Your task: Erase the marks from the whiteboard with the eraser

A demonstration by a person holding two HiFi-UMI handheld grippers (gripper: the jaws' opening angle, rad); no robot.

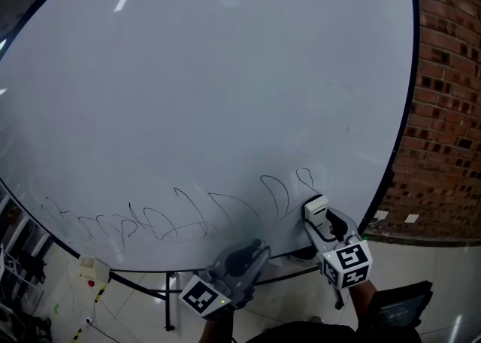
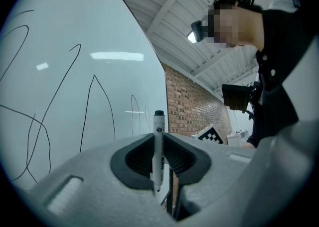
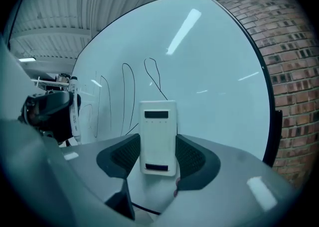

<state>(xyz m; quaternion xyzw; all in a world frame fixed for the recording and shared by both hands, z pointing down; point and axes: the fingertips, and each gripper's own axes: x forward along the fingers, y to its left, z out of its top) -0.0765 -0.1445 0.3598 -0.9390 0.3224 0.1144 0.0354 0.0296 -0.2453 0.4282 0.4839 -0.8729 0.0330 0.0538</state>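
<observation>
Right gripper (image 3: 158, 155) fingers clamped on eraser (image 3: 158, 126), gripping its flanks at lower body. Eraser near rightmost marks (image 1: 279, 192), low on whiteboard (image 1: 225, 71); contact unconfirmed. Judged light, rigid, smooth-sided; slip possible under pressure. Left gripper (image 2: 159, 160) fingers closed on marker (image 2: 158, 136).

Above the scribbles (image 1: 173, 217) along its lower edge, the whiteboard (image 1: 225, 71) is bare, wide open for sweeping up and left. The brick wall (image 1: 447, 93) stands close beyond its right rim. Near the bottom rim the left tongs (image 1: 254, 253), gripping a marker (image 2: 158, 146), sit near the right tongs (image 1: 322, 221) gripping the eraser (image 3: 158, 136); stand legs (image 1: 168, 305) run below.
</observation>
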